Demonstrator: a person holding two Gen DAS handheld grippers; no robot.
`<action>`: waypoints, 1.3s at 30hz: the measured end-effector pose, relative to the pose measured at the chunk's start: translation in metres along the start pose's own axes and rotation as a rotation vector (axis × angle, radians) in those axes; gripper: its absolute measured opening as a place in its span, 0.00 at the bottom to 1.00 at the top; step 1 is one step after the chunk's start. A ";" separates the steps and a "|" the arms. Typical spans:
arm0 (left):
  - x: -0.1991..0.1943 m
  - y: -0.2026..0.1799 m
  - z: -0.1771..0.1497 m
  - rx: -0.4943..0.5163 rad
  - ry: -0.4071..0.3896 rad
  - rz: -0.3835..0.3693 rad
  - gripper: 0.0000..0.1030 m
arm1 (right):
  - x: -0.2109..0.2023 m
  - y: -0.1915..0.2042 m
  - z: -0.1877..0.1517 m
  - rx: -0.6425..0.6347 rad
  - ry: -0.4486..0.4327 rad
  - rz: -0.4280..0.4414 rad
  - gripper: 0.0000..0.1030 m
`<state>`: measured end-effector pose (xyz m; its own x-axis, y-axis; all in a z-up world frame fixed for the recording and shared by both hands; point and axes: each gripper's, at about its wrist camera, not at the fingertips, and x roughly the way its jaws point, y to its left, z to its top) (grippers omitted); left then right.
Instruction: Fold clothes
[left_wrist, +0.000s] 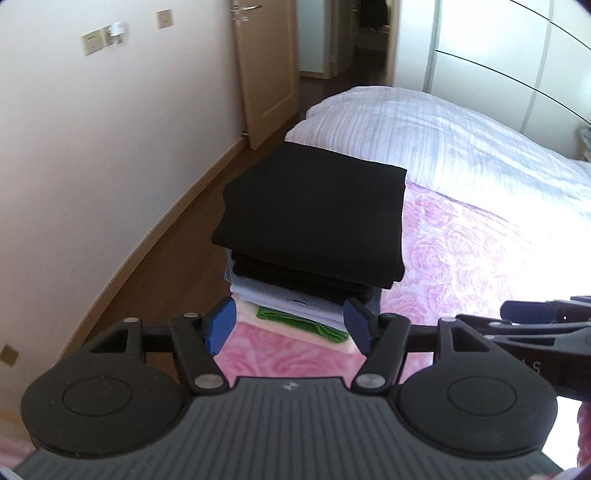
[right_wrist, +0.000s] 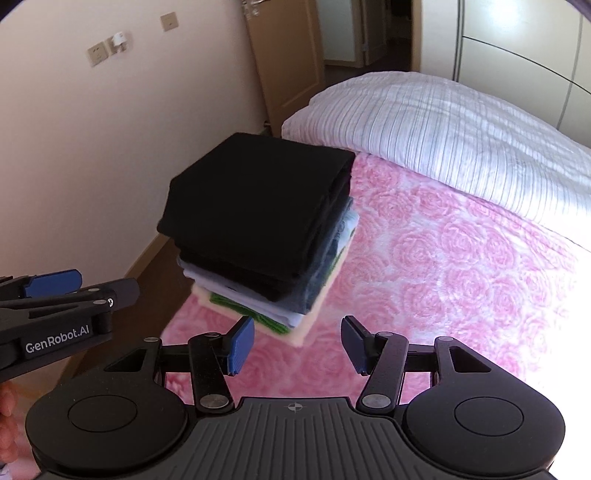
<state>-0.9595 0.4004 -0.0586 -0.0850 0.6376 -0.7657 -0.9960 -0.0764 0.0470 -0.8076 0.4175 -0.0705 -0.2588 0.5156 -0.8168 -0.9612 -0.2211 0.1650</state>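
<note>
You are in a bedroom, looking down and forward over a bed (left_wrist: 461, 236). A cream wall (left_wrist: 92, 166) runs along the left side, with a wooden skirting at its foot and a strip of brown wood floor (left_wrist: 159, 266) between it and the bed. Pale switch plates (right_wrist: 96, 54) sit high on that wall. Past the wall a light wooden door (left_wrist: 266, 74) stands open onto a darker passage. White wardrobe panels (left_wrist: 509, 44) fill the far right.

The bed is covered by a pink blanket (right_wrist: 443, 266) patterned with roses. At its far end lies a white quilt with fine stripes (right_wrist: 443, 125), bunched across the width of the bed and very bright in the light.

The pile of folded clothes (left_wrist: 314, 210) stands on the pink blanket at the bed's left edge, close to the floor strip and just short of the quilt. Black garments make up the top of the pile. Under them come a denim-blue layer, then pale blue and white layers, a green piece (left_wrist: 306, 325) and a cream piece at the bottom, resting on the blanket.

Your left gripper (left_wrist: 290, 326) hovers just in front of the pile's lower layers, its blue-padded jaws spread wide with nothing between them. Your right gripper (right_wrist: 297, 341) hangs near the pile's near corner, jaws also apart and empty. Each gripper shows at the edge of the other's view.
</note>
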 end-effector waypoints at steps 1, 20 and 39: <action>-0.001 -0.009 -0.002 -0.016 0.003 0.008 0.59 | 0.000 -0.007 0.000 -0.010 0.007 0.007 0.54; -0.034 -0.168 -0.059 -0.313 0.090 0.226 0.55 | -0.005 -0.146 -0.024 -0.410 0.142 0.157 0.54; -0.018 -0.228 -0.060 -0.473 0.177 0.350 0.55 | 0.023 -0.198 -0.002 -0.570 0.181 0.211 0.54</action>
<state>-0.7287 0.3599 -0.0942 -0.3582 0.3790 -0.8533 -0.7857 -0.6160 0.0562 -0.6233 0.4718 -0.1230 -0.3685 0.2755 -0.8879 -0.6766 -0.7345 0.0529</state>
